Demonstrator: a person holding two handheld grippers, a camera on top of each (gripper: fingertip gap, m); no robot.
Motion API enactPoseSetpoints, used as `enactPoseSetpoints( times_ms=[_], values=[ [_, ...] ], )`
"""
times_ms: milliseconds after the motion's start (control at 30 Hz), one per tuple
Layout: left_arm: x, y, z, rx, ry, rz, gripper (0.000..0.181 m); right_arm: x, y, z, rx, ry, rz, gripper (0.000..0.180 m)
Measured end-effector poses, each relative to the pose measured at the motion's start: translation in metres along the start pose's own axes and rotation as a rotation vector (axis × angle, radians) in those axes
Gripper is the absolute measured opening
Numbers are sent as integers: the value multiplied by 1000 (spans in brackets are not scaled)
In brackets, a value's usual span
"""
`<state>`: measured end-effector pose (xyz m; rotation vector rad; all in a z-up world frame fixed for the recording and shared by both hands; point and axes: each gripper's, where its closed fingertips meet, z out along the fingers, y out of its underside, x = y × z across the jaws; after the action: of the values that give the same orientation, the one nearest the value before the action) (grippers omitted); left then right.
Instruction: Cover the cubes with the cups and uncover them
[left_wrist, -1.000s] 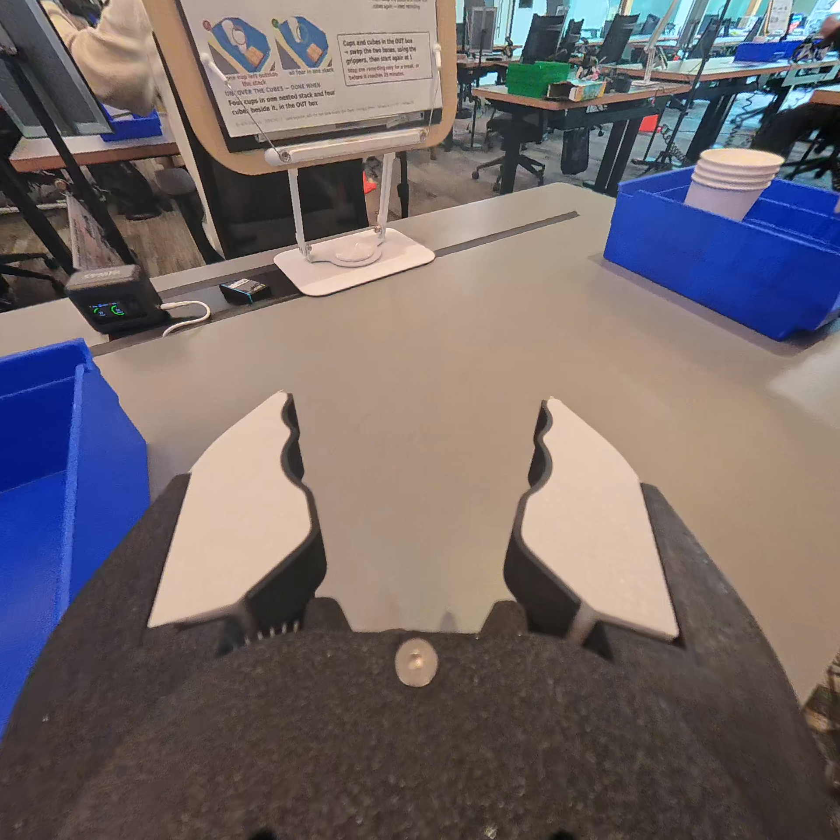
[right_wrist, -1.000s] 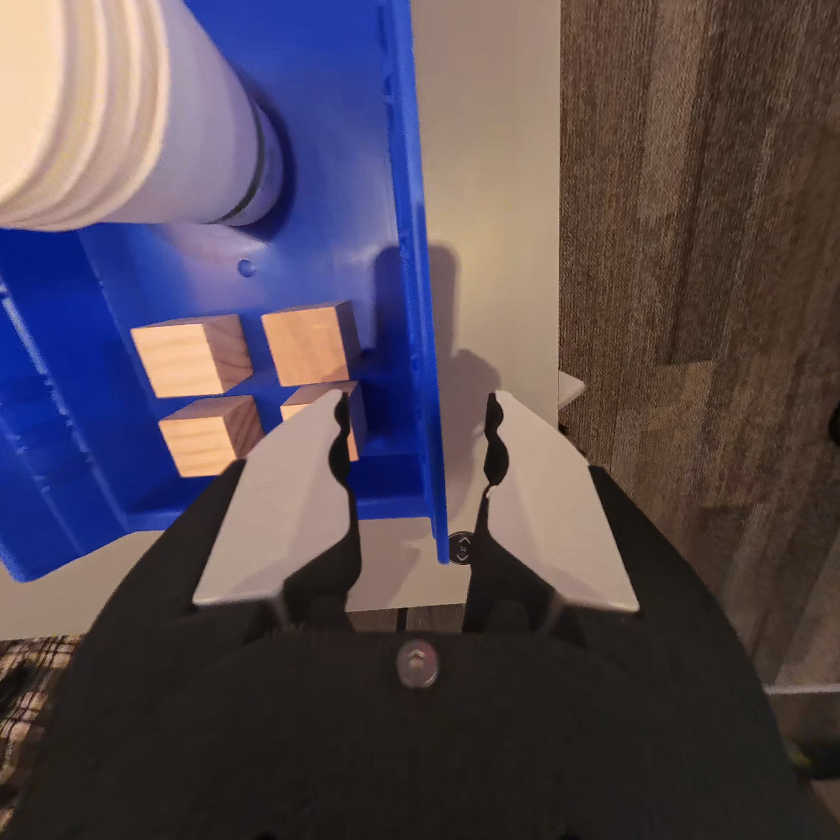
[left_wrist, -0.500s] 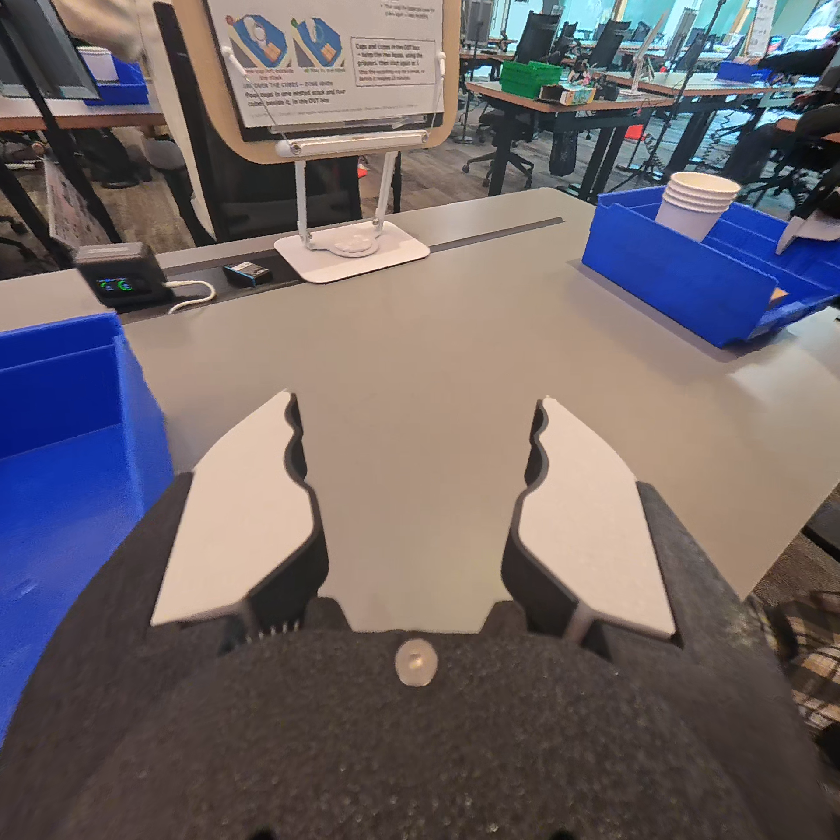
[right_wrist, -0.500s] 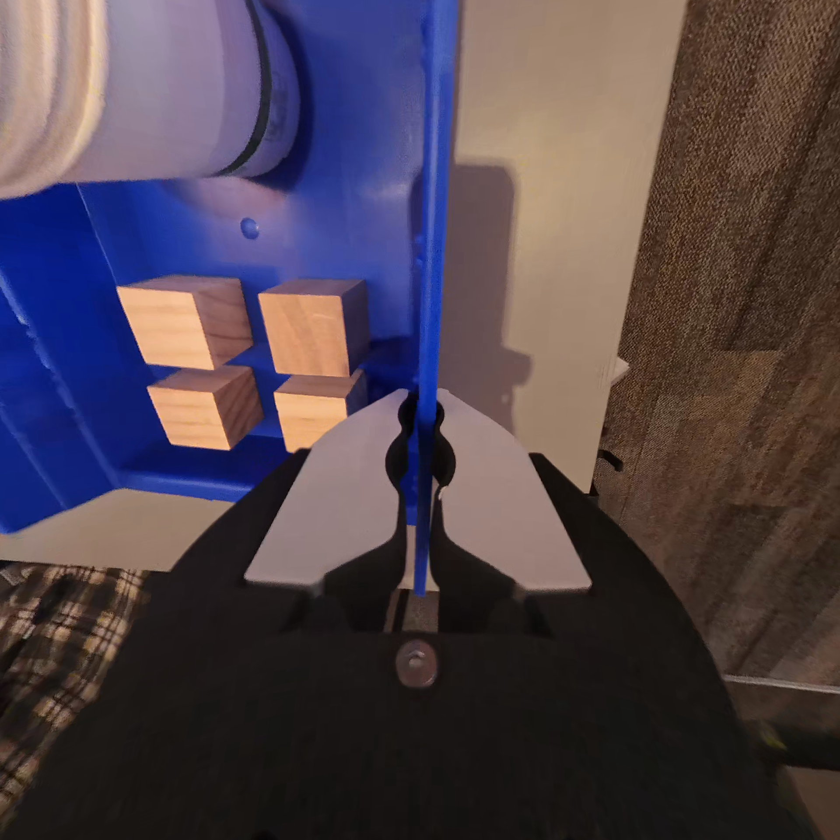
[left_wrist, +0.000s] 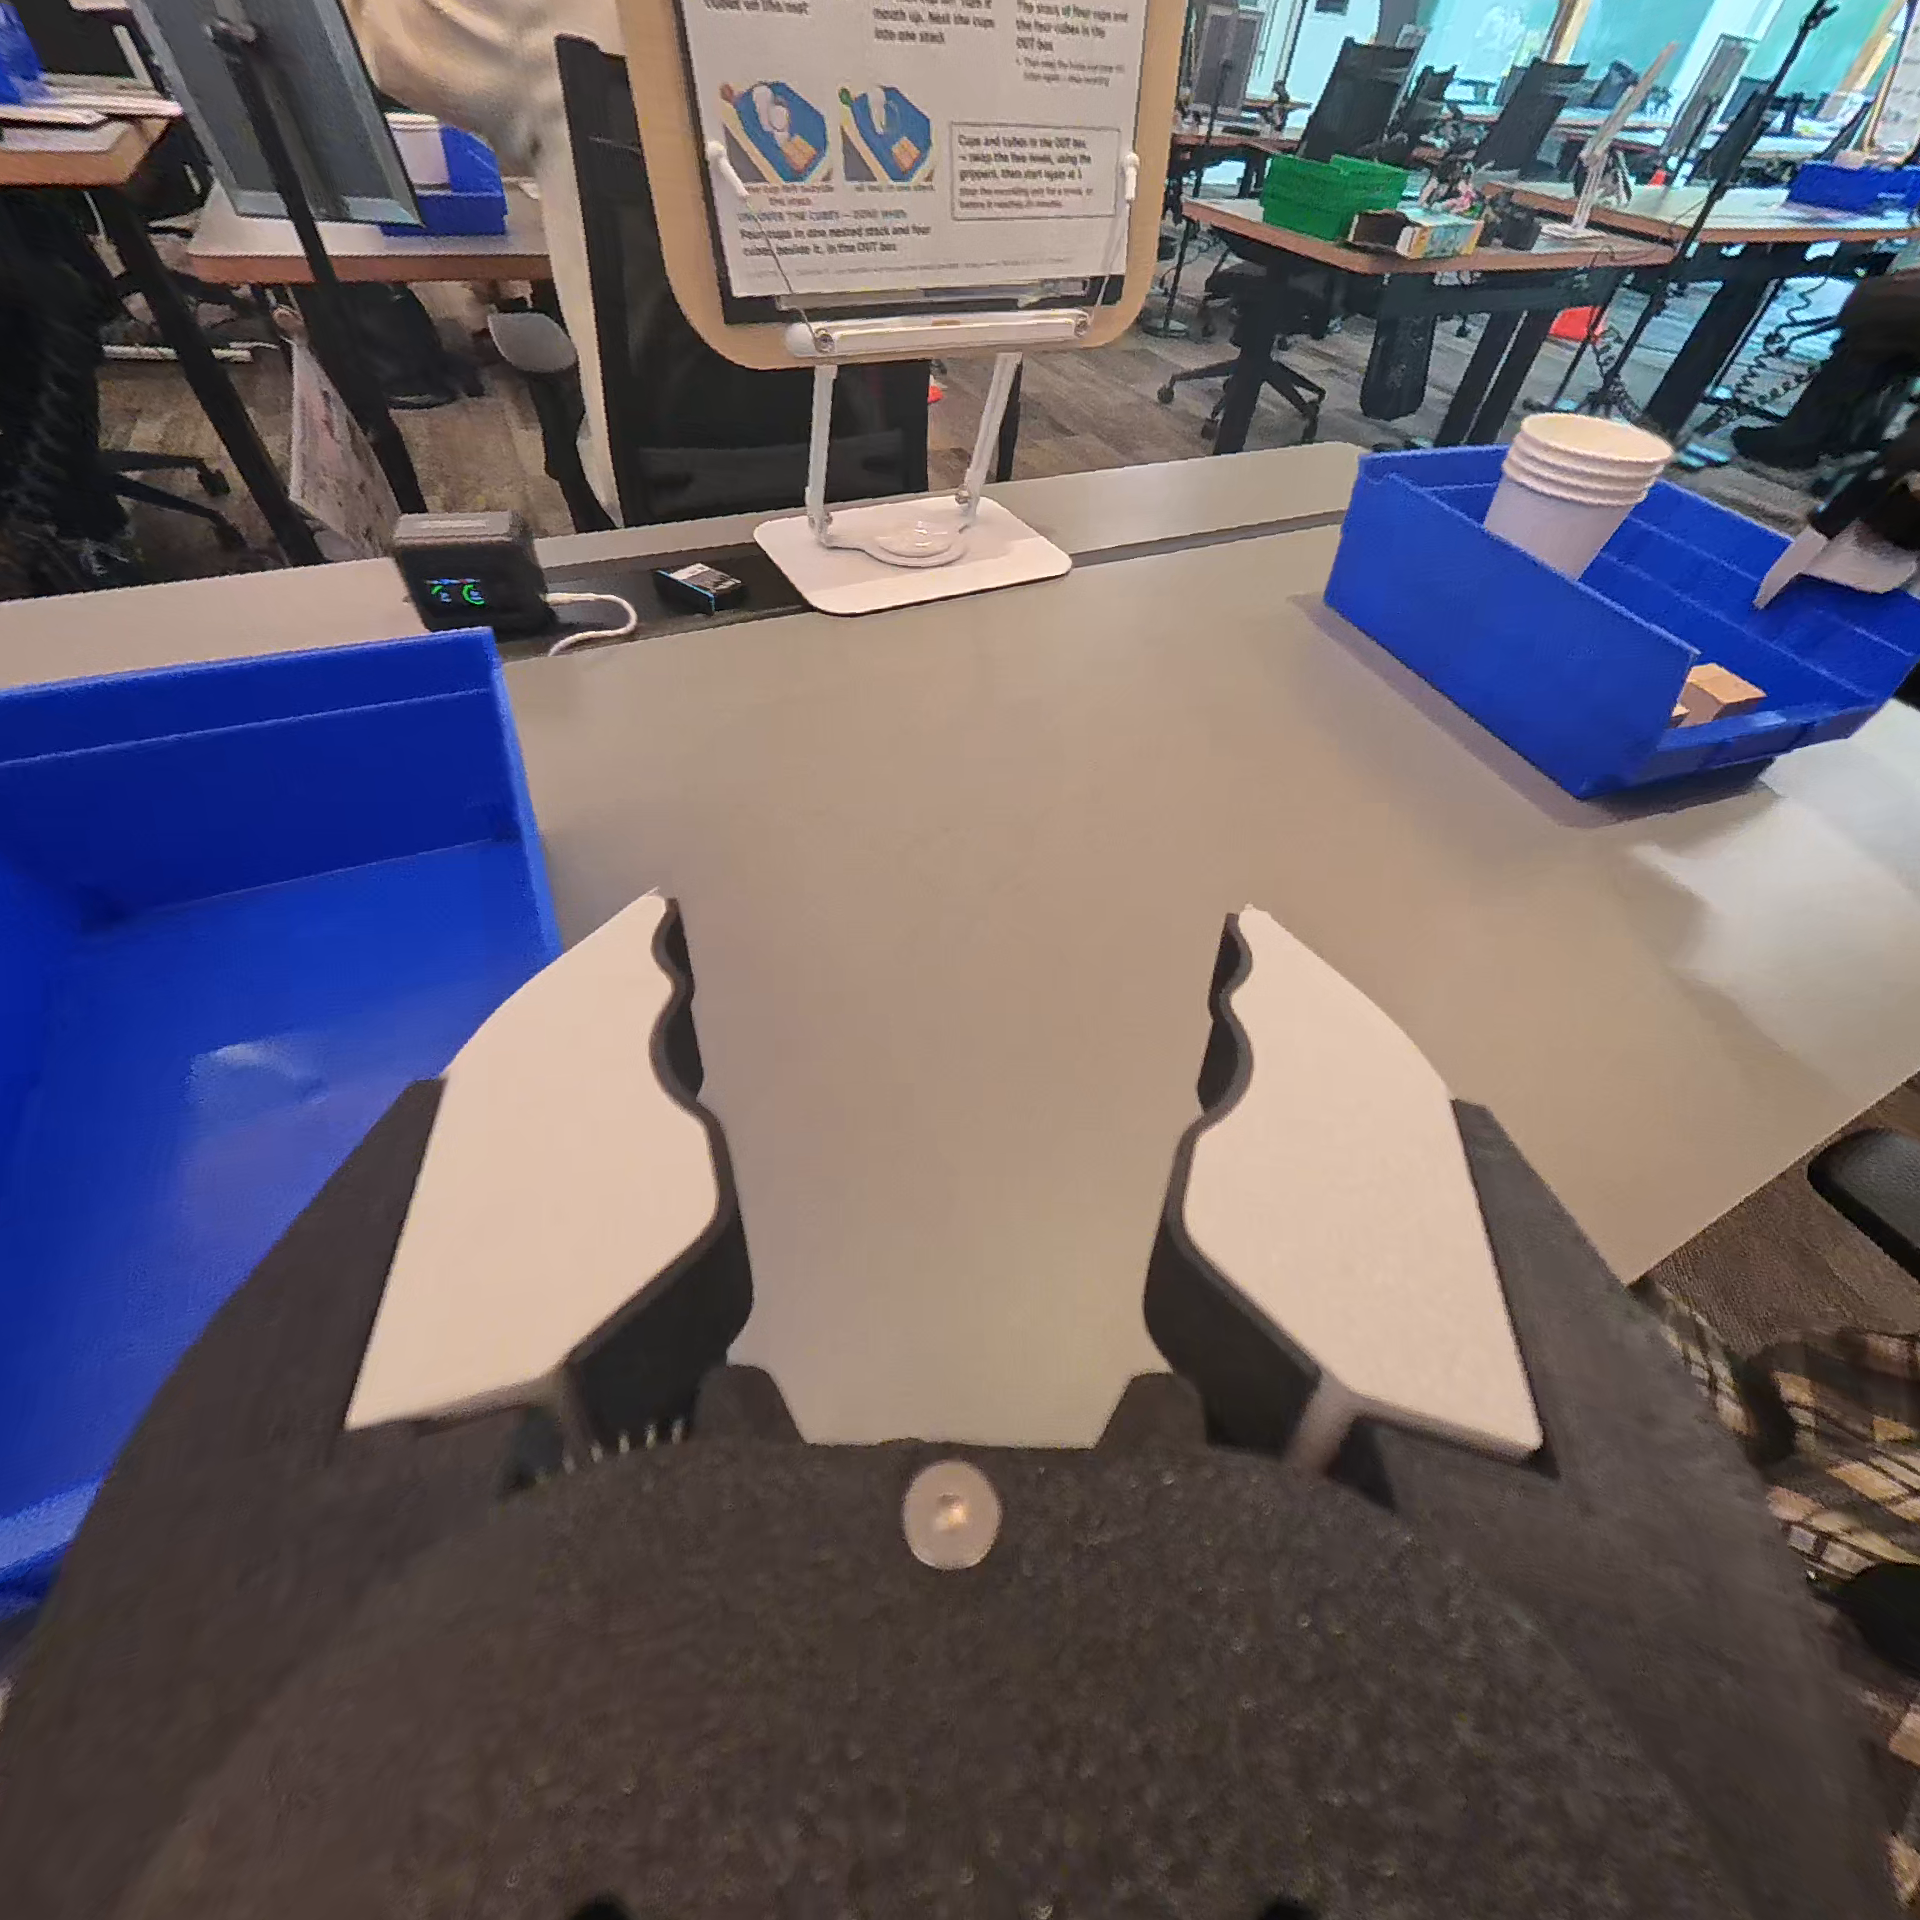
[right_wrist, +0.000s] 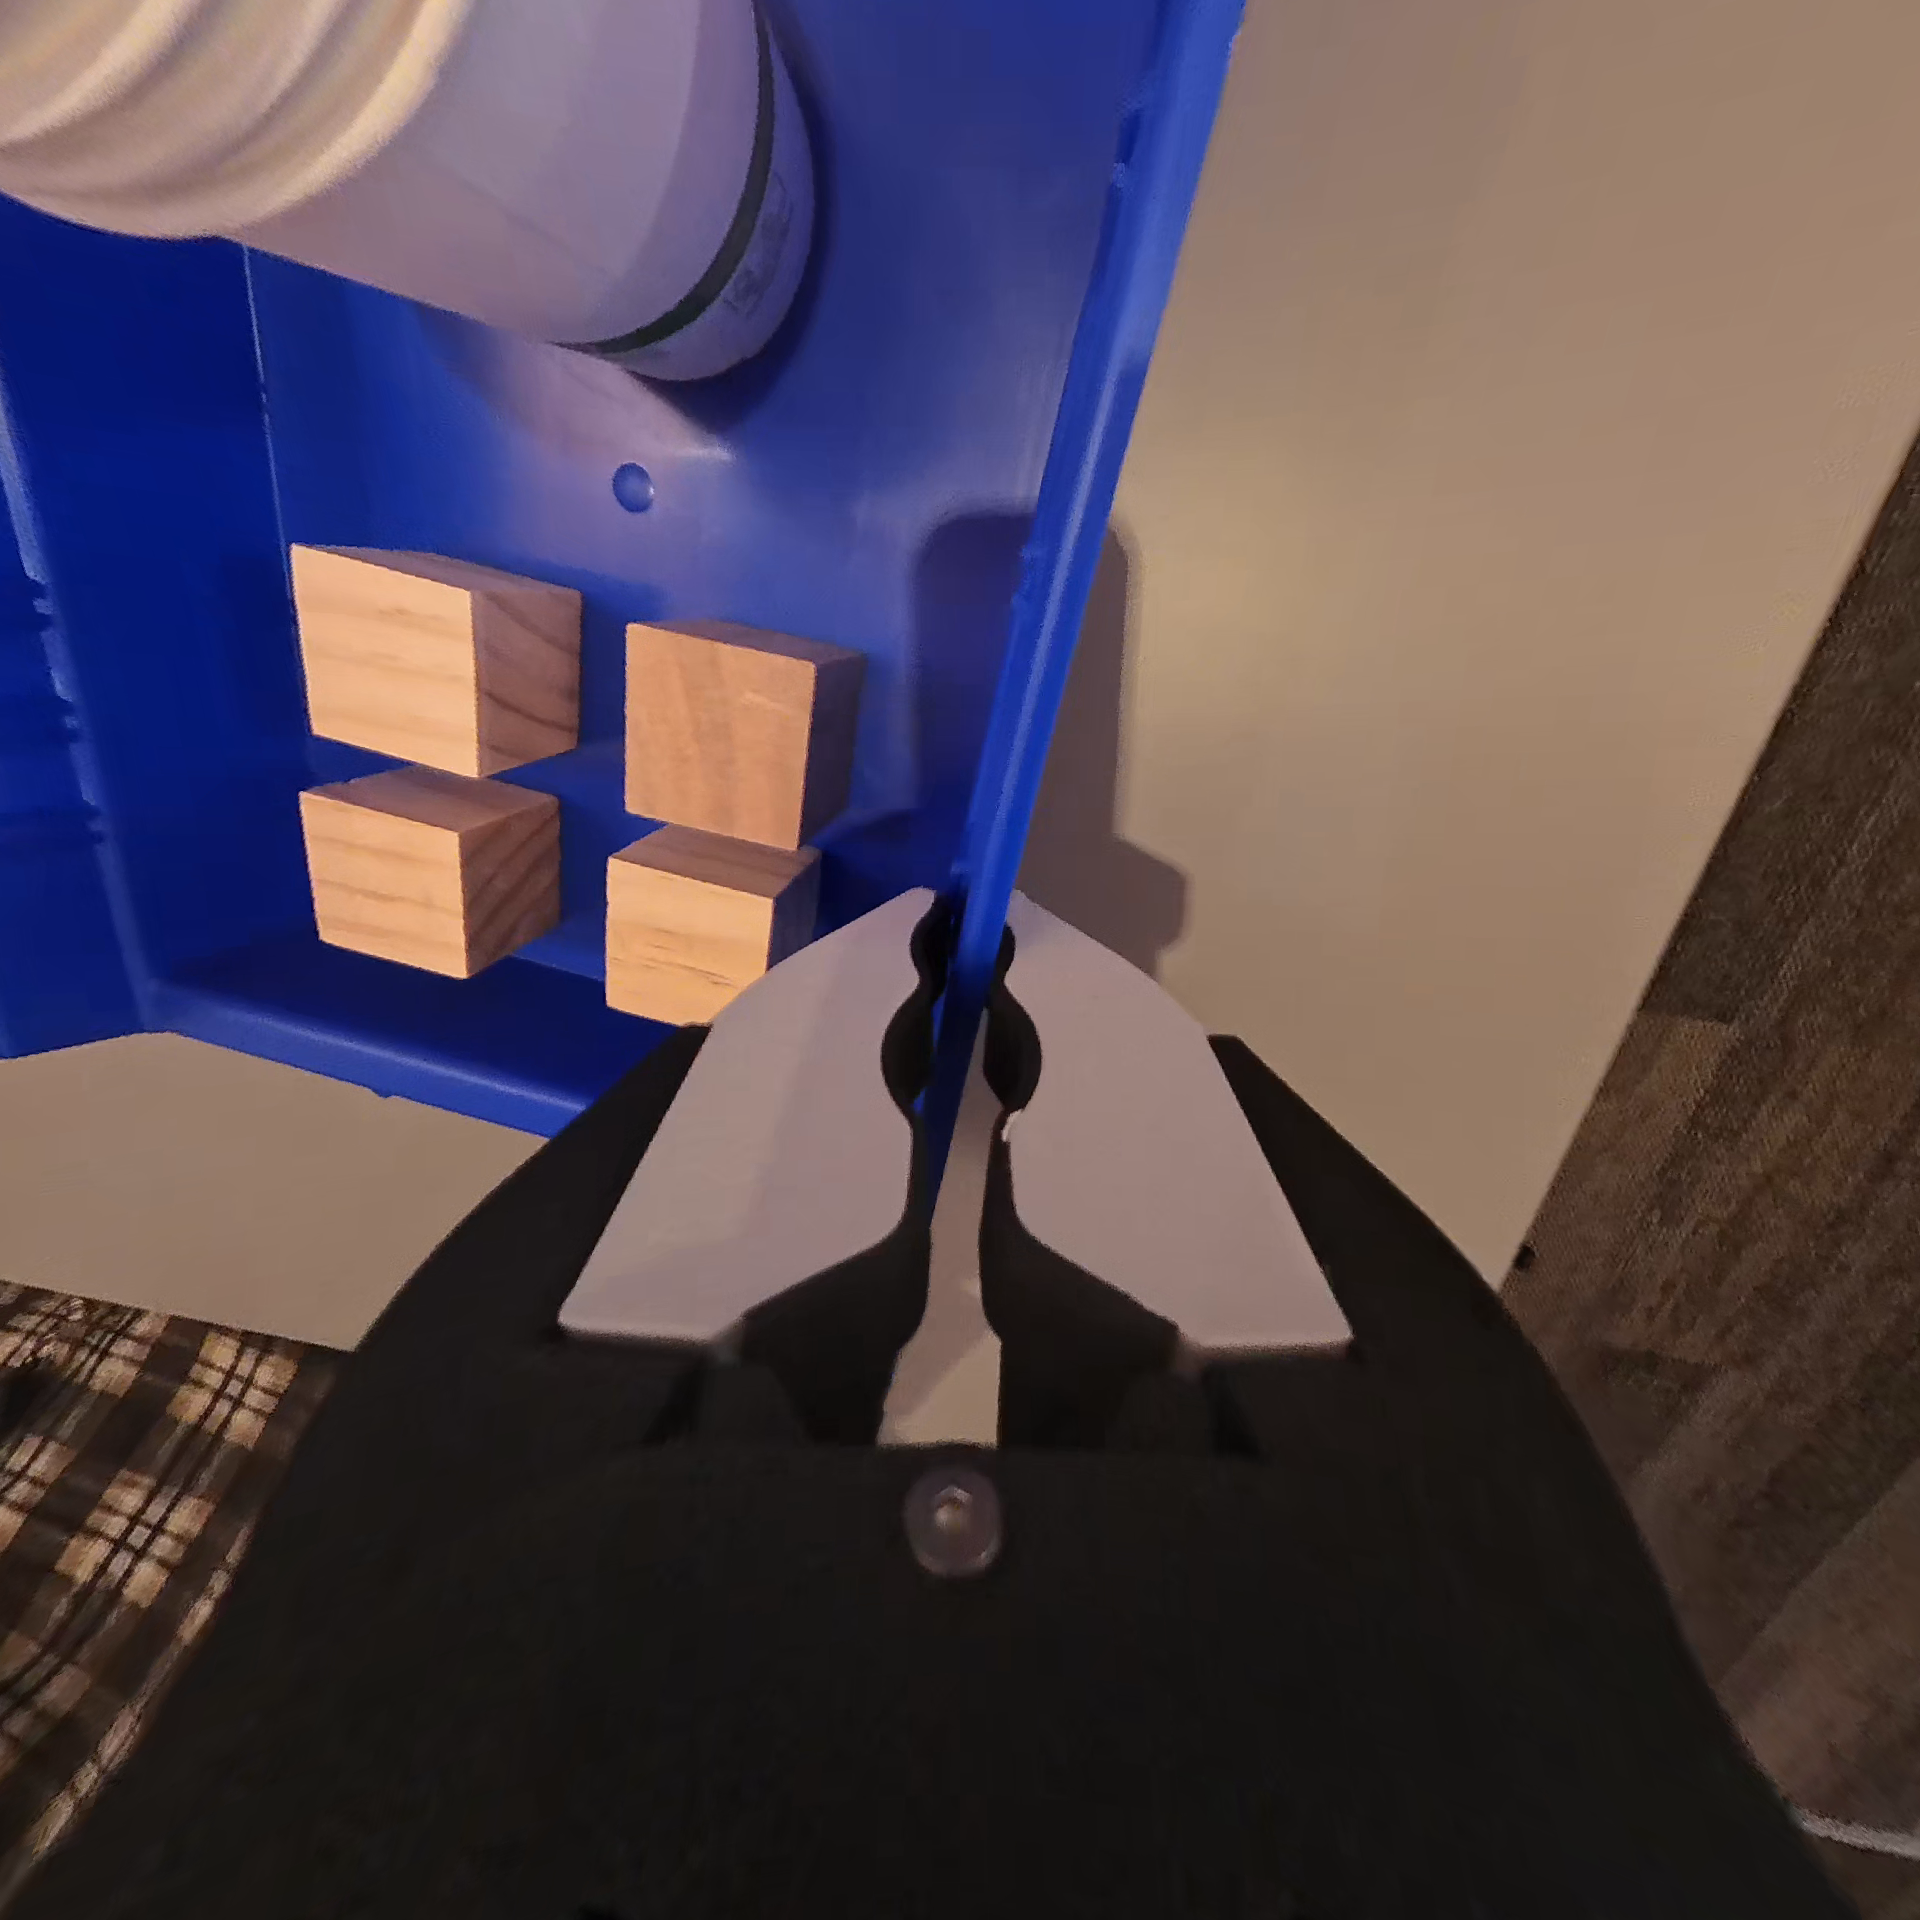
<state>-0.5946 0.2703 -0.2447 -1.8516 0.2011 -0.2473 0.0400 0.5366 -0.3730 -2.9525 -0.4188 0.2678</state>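
Observation:
A blue bin (right_wrist: 1081, 520) at the table's right end holds a nested stack of white paper cups (right_wrist: 540, 177) and several wooden cubes (right_wrist: 717, 727) side by side. My right gripper (right_wrist: 961, 935) is shut on the bin's right side wall near its front corner. The same bin (left_wrist: 1496, 644), cup stack (left_wrist: 1569, 499) and a cube (left_wrist: 1714, 696) show at the far right in the left wrist view, with the right gripper's white finger (left_wrist: 1839, 566) at the bin's edge. My left gripper (left_wrist: 951, 925) is open and empty above the grey table (left_wrist: 1039, 790).
A second blue bin (left_wrist: 249, 935) stands at the table's left, beside my left finger. A sign stand (left_wrist: 914, 561), a small black device (left_wrist: 468, 571) with a white cable and a small black box (left_wrist: 701, 587) sit along the back edge. The table's right edge drops to carpet (right_wrist: 1714, 1039).
My right gripper has closed onto the bin's side wall; the bin sits a little more turned in its view. My left gripper has drawn back and left, bringing the left bin further into view.

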Motion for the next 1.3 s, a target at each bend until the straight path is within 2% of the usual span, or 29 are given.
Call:
enactPoseSetpoints(
  times_ms=[367,767,1000,1300],
  values=[
    [-22,-1,-28,26,-38,-59,94,-87,-24,18,11,-42,-139,4],
    [-50,-1,-46,-12,-77,-97,94,-240,-33,43,8,-85,-220,4],
    [-107,-17,-73,-98,-195,-106,98,-331,-36,57,13,-105,-262,4],
    [-194,-16,-87,-276,-312,-181,98,-422,-21,68,-15,-126,-248,6]
  ],
)
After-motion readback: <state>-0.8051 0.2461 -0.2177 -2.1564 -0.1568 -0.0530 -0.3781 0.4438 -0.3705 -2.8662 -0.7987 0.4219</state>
